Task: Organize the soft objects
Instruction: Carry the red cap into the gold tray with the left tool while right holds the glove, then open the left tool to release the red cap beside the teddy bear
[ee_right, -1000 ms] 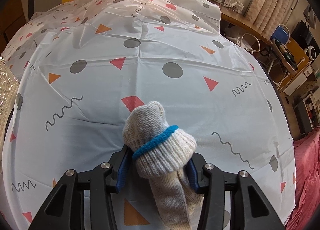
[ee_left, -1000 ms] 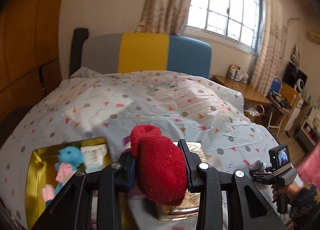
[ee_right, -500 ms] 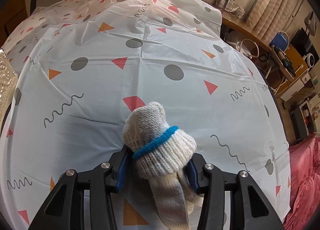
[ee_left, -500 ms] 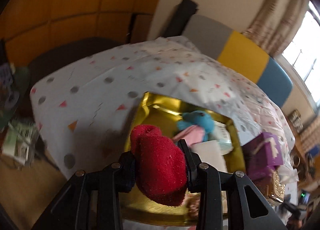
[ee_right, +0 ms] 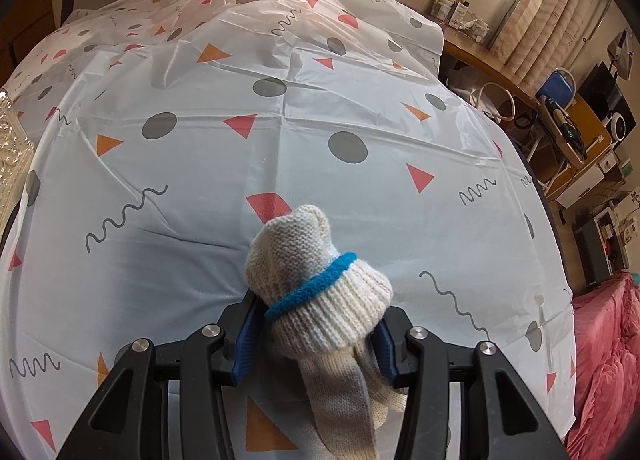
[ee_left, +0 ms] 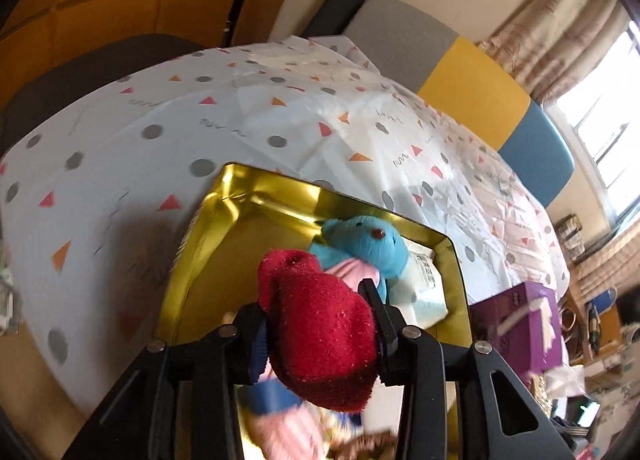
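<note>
Item: left gripper [ee_left: 318,302], jaws set narrow around a rolled red fuzzy sock [ee_left: 320,328]; the jaws have just been opening slightly, the sock lying between them and not yet dropped. Position: poised over the open gold metal tin [ee_left: 208,244], which rests on the bed under a white plastic sheet printed with grey dots and orange and pink triangles [ee_left: 248,107]. Contents of tin already lodged: a blue plush bear with pink clothing [ee_left: 370,246], a white packet with a printed label [ee_left: 424,280]; further soft pieces, pink and blue, at the near edge, blurred and not identifiable. Adjacent: a purple box [ee_left: 524,324] just beside the tin on its right. Item: right gripper [ee_right: 316,322], jaws clamped on a rolled cream knitted sock with a blue band [ee_right: 316,292], its loose end hanging below; held above a bare stretch of the patterned sheet [ee_right: 200,163], the tin not in that view. Status, by judgement: part done, several soft things stowed. Outstanding: release of the red sock into the tin, judged imminent; transfer of the cream sock to a container, not yet begun. Other loose soft objects elsewhere: cannot tell.
</note>
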`<action>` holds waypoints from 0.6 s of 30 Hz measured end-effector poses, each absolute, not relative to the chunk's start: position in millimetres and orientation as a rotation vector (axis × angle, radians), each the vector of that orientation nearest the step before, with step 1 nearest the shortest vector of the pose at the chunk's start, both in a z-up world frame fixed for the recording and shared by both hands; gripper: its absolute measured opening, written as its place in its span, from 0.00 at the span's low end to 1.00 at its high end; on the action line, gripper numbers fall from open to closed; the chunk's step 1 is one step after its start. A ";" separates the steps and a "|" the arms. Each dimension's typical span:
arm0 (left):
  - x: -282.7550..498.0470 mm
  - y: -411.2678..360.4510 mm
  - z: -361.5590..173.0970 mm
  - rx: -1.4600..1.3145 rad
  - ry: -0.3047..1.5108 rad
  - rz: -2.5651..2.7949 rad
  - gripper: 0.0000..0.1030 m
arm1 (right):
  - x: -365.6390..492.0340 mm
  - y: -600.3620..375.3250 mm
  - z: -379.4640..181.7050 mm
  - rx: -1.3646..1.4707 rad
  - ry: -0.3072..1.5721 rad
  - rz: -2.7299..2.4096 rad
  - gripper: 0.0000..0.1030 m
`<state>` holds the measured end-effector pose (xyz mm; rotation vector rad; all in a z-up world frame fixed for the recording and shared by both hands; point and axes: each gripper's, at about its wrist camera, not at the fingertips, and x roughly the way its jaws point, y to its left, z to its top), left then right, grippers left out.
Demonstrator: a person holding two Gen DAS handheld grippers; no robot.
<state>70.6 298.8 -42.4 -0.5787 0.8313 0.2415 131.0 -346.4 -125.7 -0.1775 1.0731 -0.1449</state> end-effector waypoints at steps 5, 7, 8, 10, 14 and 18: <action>103.4 310.7 -65.5 -0.558 0.902 0.300 0.61 | 131.7 -347.9 -125.5 -0.166 1.075 -0.143 0.47; 105.6 312.2 -69.9 -0.519 0.922 0.331 0.68 | 132.2 -348.8 -125.6 -0.161 1.076 -0.143 0.47; 101.9 313.9 -72.1 -0.512 0.925 0.356 0.71 | 132.4 -349.2 -125.6 -0.159 1.076 -0.143 0.47; 94.9 316.9 -74.9 -0.521 0.917 0.366 0.77 | 132.7 -349.2 -125.7 -0.161 1.074 -0.143 0.47; 74.0 315.6 -72.5 -0.470 0.883 0.433 0.85 | 133.1 -349.5 -125.8 -0.160 1.075 -0.145 0.47; 52.5 299.5 -64.8 -0.391 0.844 0.454 0.89 | 132.3 -345.9 -126.1 -0.186 1.070 -0.148 0.47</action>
